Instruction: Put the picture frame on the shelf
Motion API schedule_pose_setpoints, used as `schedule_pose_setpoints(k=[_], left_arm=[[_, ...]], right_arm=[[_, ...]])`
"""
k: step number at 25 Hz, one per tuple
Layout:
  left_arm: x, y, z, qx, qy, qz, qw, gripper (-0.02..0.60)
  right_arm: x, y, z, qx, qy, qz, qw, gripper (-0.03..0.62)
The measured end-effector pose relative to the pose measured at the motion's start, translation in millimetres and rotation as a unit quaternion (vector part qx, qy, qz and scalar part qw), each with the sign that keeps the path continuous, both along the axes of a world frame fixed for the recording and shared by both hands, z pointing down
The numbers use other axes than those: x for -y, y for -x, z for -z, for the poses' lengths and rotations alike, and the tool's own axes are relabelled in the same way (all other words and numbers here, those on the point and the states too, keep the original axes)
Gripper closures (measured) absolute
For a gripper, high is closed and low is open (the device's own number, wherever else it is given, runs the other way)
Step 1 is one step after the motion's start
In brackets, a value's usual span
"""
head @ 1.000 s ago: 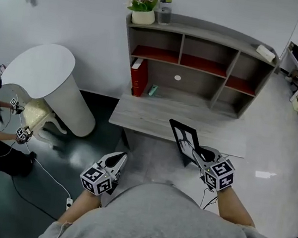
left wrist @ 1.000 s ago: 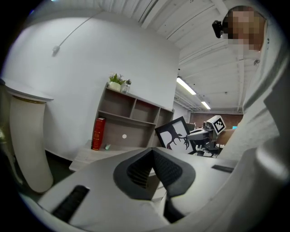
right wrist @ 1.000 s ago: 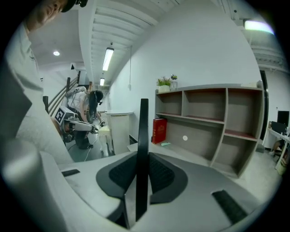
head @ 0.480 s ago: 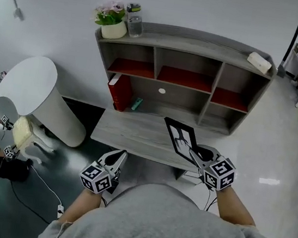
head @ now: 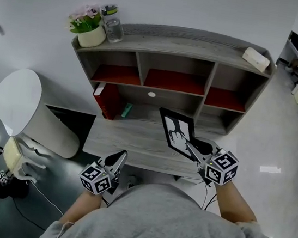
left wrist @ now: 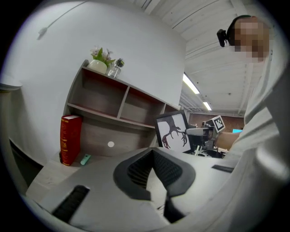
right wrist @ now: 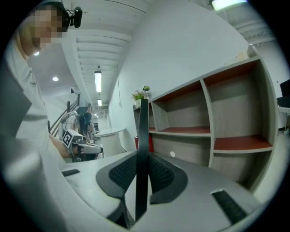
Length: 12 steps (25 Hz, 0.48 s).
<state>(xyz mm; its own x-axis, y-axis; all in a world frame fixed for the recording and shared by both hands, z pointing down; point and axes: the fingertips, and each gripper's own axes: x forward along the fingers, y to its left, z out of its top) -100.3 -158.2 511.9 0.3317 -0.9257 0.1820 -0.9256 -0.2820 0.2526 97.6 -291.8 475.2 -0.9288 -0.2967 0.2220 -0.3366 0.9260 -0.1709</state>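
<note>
The picture frame (head: 176, 130) is black with a white antler print. It hangs tilted above the grey desk (head: 129, 140), in front of the shelf unit (head: 182, 38). My right gripper (head: 190, 147) is shut on its lower right edge. In the right gripper view the frame (right wrist: 143, 136) stands edge-on between the pads (right wrist: 161, 172). My left gripper (head: 120, 159) hovers at the desk's near edge, shut and empty. From the left gripper view its jaws (left wrist: 152, 154) meet at the tips, and the frame (left wrist: 173, 131) shows beyond them to the right.
The shelf has red-lined upper compartments (head: 174, 82). A red book (head: 106, 100) and a small teal object (head: 126, 110) sit at lower left. On top stand a flower pot (head: 90, 31), a bottle (head: 113, 26) and a white box (head: 255, 58). A white round table (head: 14, 99) is at left.
The shelf and desk have come closer and shifted in the view. My right gripper has carried the frame forward over the desk toward the shelf. The left gripper has barely moved.
</note>
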Motion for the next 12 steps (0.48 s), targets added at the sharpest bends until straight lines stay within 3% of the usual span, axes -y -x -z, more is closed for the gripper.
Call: schedule_pose_setpoints(k=[7, 12], left_arm=[[69.4, 37.4, 1.8, -0.001, -0.018, -0.075, 0.9971, 0.571], [115.3, 70.7, 11.1, 0.017, -0.033, -0.141, 0.9894, 0.571]], right_arm=[[35.6, 30.4, 11.4, 0.031, 0.015, -0.053, 0.998, 0.507], [53.4, 57.0, 16.4, 0.065, 0.041, -0.102, 0.992, 0.507]])
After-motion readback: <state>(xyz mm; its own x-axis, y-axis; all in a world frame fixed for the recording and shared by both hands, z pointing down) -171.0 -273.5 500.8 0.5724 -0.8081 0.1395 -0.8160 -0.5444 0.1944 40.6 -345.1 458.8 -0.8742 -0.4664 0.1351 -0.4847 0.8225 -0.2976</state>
